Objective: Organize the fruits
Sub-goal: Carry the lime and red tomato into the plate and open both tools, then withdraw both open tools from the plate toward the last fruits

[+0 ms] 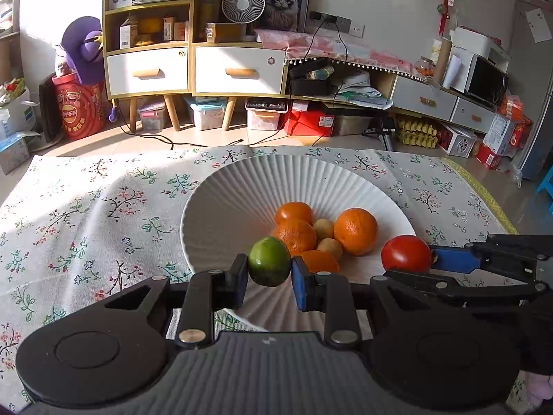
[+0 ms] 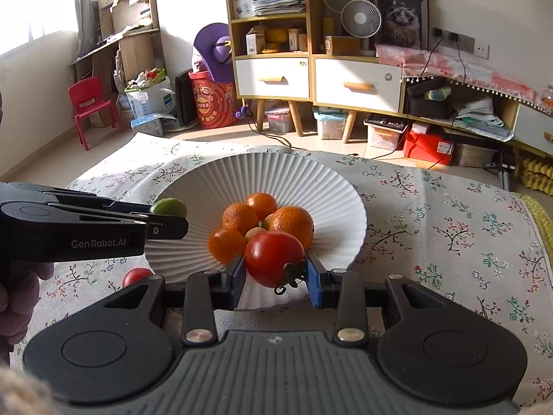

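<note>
A white ribbed plate point(image 1: 242, 186) point(image 2: 214, 180) on the floral cloth holds several oranges point(image 1: 356, 230) point(image 2: 292, 224) and small yellow fruits point(image 1: 324, 228). My left gripper point(image 1: 269, 271) is shut on a green lime point(image 1: 269, 261) above the plate's near left side; the lime also shows in the right wrist view point(image 2: 168, 206). My right gripper point(image 2: 276, 271) is shut on a red tomato point(image 2: 274, 257) point(image 1: 406, 254) above the plate's near rim. A second red tomato point(image 2: 136, 276) lies on the cloth left of the plate.
The floral tablecloth point(image 1: 86, 214) point(image 2: 449, 228) covers the table around the plate. Beyond the far edge are the floor, a wooden cabinet with drawers point(image 1: 193, 65), storage boxes and cables.
</note>
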